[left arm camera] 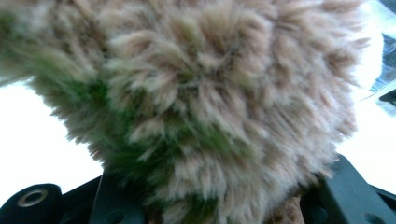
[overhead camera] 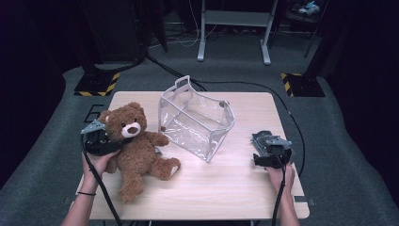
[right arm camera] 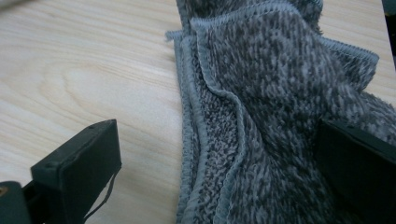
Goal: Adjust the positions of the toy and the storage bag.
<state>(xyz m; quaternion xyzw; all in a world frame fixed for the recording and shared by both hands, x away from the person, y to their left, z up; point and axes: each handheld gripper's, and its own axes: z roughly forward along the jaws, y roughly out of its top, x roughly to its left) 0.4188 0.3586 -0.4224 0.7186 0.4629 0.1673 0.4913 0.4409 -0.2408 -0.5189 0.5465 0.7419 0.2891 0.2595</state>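
**Teddy bear picked up, bag still empty**

The teddy bear (overhead camera: 136,150) sits on the table (overhead camera: 235,188), just left of the clear plastic bag (overhead camera: 197,117). Nothing is in the bag yet, so I think the bear has to go in. The left gripper (overhead camera: 101,139) has its jaws about half open, and they squeeze the bear's furry side. The right gripper (overhead camera: 270,148) has its jaws wide open around a grey cloth (right arm camera: 271,116) on the table, not pinching it.

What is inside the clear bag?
The bag looks empty: the table shows through its walls. A small dark spot sits near its lower left corner; I cannot identify it.
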